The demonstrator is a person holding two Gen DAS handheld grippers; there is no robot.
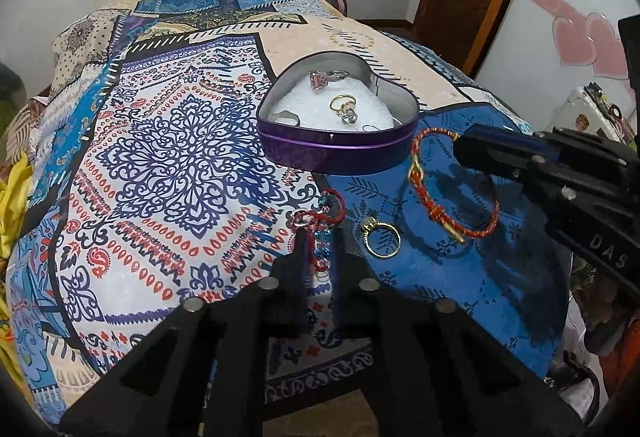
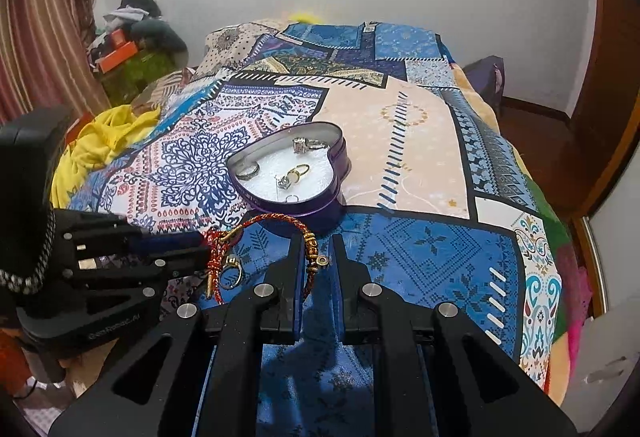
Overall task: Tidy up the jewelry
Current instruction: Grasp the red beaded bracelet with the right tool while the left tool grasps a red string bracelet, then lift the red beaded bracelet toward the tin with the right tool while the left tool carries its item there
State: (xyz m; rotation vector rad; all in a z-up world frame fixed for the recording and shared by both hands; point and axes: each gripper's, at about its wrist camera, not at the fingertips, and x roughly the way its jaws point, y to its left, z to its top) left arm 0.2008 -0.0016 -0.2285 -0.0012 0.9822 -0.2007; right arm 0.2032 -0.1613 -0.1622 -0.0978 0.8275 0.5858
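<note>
One heart-shaped purple tin (image 1: 338, 153) sits open on the patchwork bedspread (image 1: 168, 173), toward the near end of the bed and closer to its right-hand edge than its left. On the tin's white padding lie what look like four rings: a silver ring with a pink stone (image 1: 326, 78) at the far lobe, a gold ring (image 1: 343, 103) with a clear-stone piece touching it in the middle, a plain silver band (image 2: 248, 170) by the left wall, and a small one (image 2: 292, 198) at the near tip, though that last is too small to be sure of.

Outside the tin, three pieces remain on the bed: a red-and-gold cord bracelet (image 1: 452, 185), a loose gold ring (image 1: 382, 235) on the blue patch just beside it, and a red tasselled charm (image 1: 320, 213) at the border of the blue and white patches.

The far half of the bed and the peach patch to the right of the tin lie bare; a yellow cloth (image 2: 104, 141) is heaped at the left edge.

The right hand-held gripper (image 2: 316, 257) reaches in low from the near edge, its jaws a narrow gap apart with the bracelet's beaded clasp between them, and its tips lift one end of the cord in the left wrist view; whether it pinches firmly is hard to tell. The left hand-held gripper (image 1: 320, 257) hovers over the charm, jaws parted, grasping nothing.
</note>
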